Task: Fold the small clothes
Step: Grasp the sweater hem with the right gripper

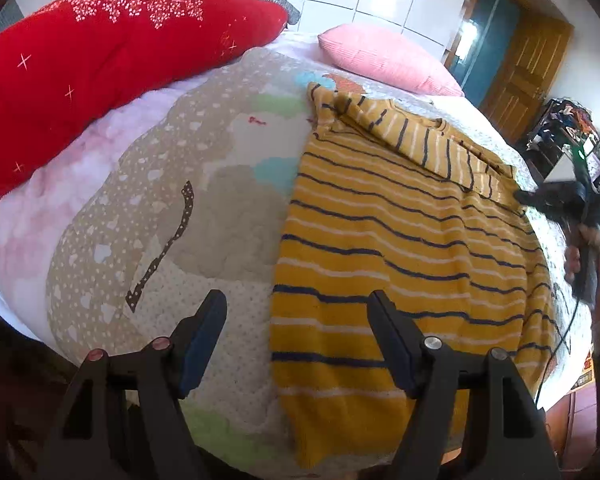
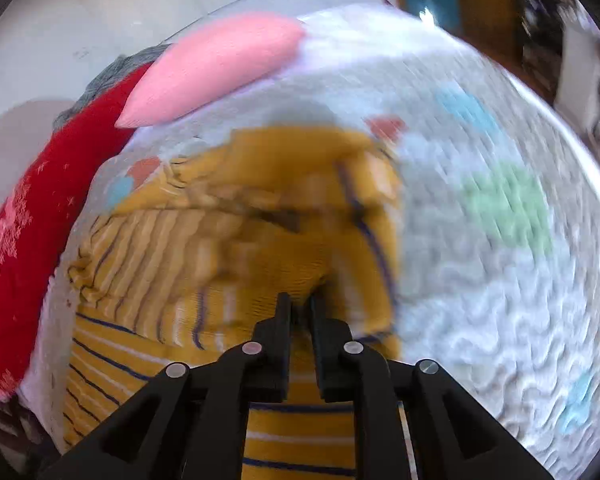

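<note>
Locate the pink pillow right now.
The pink pillow lies at the far end of the bed, beyond the yellow striped sweater and right of the red blanket; the right wrist view shows it upper left.

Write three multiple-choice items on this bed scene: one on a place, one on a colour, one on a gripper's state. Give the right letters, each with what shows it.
1. Where does the striped sweater lie?
A. on the quilt
B. on the red blanket
C. on the pink pillow

2. What is the sweater's main colour?
A. green
B. mustard yellow
C. grey

3. How does the left gripper stand?
A. shut on cloth
B. shut on nothing
C. open

Answers: 1 A, it is spread on the patterned quilt, apart from blanket and pillow. 2 B, yellow knit with navy and white stripes. 3 C, its jaws stand wide apart over the sweater's edge, while the right gripper pinches the fabric.
</note>
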